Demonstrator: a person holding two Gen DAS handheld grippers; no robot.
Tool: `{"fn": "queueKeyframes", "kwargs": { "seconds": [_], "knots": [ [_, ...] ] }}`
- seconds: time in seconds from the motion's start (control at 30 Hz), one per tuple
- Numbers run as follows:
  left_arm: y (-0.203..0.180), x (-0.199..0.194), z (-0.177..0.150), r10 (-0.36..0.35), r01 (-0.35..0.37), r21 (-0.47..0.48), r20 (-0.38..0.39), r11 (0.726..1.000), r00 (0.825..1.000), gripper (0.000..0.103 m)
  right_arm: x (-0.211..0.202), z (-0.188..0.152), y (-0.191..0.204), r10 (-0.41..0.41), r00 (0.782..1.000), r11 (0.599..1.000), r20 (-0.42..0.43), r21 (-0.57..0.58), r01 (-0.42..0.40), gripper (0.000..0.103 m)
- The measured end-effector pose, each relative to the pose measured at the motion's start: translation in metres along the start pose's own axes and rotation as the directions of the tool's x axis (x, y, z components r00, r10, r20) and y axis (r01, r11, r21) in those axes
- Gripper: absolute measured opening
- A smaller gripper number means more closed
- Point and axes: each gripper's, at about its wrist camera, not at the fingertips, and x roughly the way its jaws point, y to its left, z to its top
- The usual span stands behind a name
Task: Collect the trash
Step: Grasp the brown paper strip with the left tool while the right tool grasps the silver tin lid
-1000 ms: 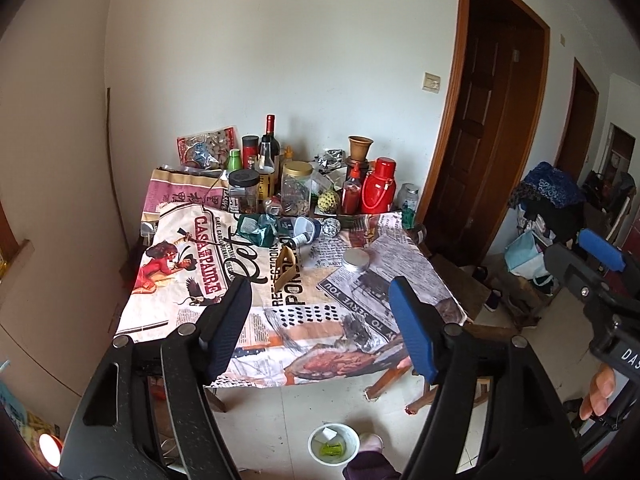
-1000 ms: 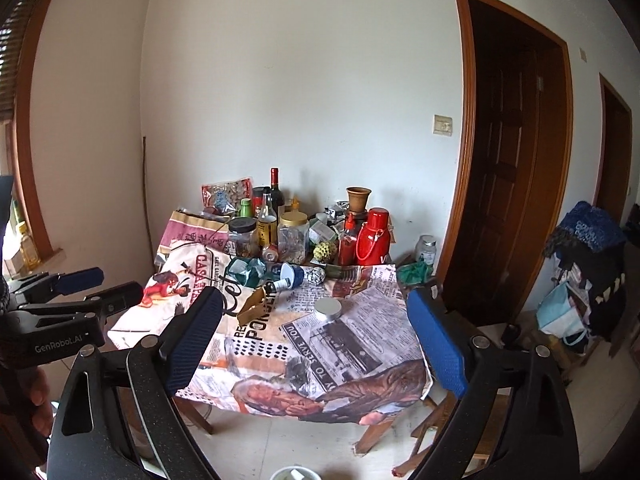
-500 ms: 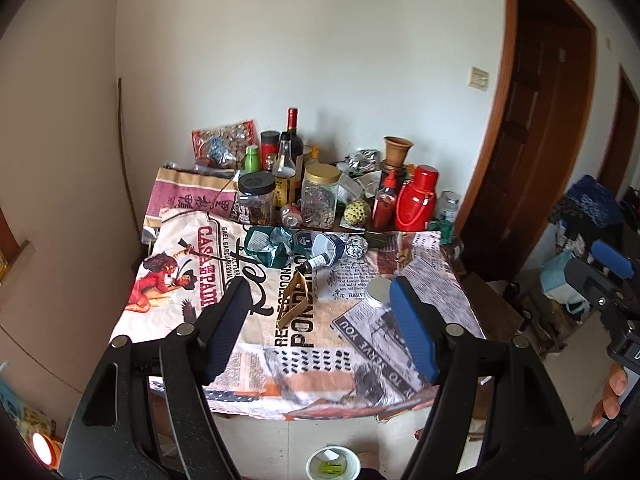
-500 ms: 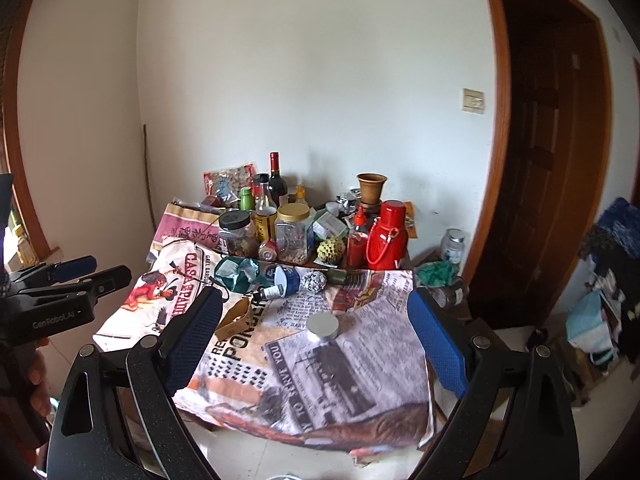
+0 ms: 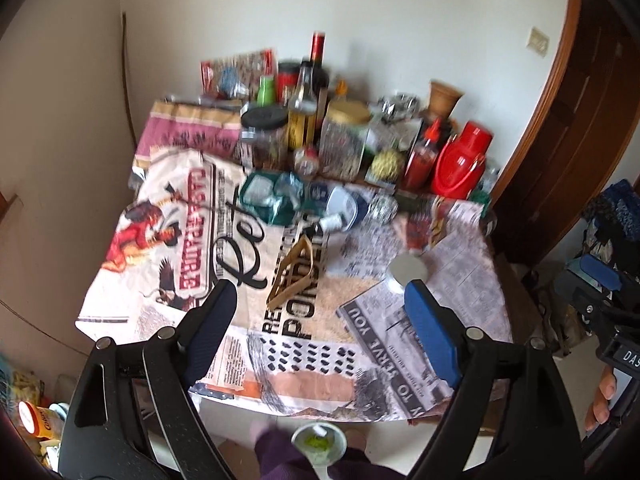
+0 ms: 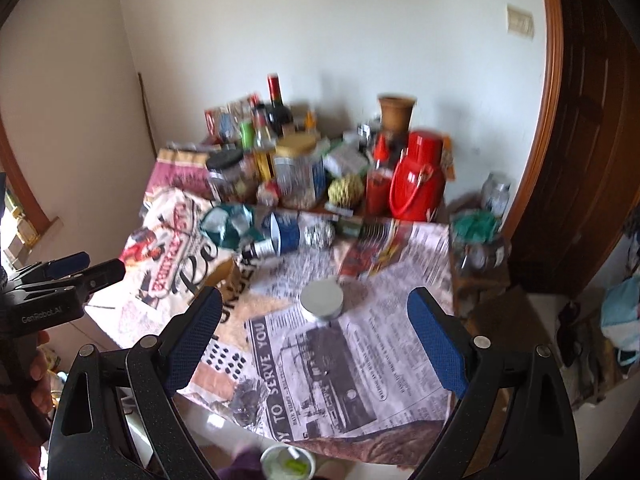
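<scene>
Newsprint-covered surface (image 5: 460, 240), bottles along the wall. Crumpled green wrapper (image 5: 272, 196) lies mid-frame, ahead of left gripper (image 5: 320, 312), slightly left, nearer it than right gripper (image 6: 316, 320). Both jaws spread, empty.

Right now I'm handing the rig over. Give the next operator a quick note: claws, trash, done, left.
Left claw: open, empty, hovering over the near part of the table.
Right claw: open, empty, hovering at the near edge too.
Trash, all on the table: crumpled green wrapper, blue-and-white packet and foil ball in a row mid-table; tan cardboard strip nearer; round metal lid on the newspaper.
White bin sits on the floor below the near edge, something green inside.
Done: nothing gripped yet.
Left: pick up each piece and drop it in the bin. Jars and bottles at the back look like keepers.
</scene>
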Motion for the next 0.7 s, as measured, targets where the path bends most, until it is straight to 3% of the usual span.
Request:
{"fn": "queueKeyframes", "kwargs": {
  "seconds": [0.3, 0.53, 0.7],
  "knots": [
    [0.026, 0.091, 0.020, -0.056, 0.067, 0.068, -0.155, 0.995, 0.986, 0.086, 0.087, -0.004, -0.002, -0.060, 0.984, 0.988, -0.169, 0.130, 0.083, 0.092],
    [0.043, 0.165, 0.026, -0.078, 0.116, 0.115, -0.290, 0.987, 0.954, 0.086, 0.170, -0.014, -0.003, -0.071, 0.946, 0.970, -0.316, 0.201, 0.140, 0.092],
    [0.043, 0.206, 0.014, -0.084, 0.142, 0.133, -0.367, 0.981, 0.927, 0.085, 0.214, -0.018, -0.005, -0.078, 0.925, 0.964, -0.372, 0.208, 0.165, 0.092]
  ]
}}
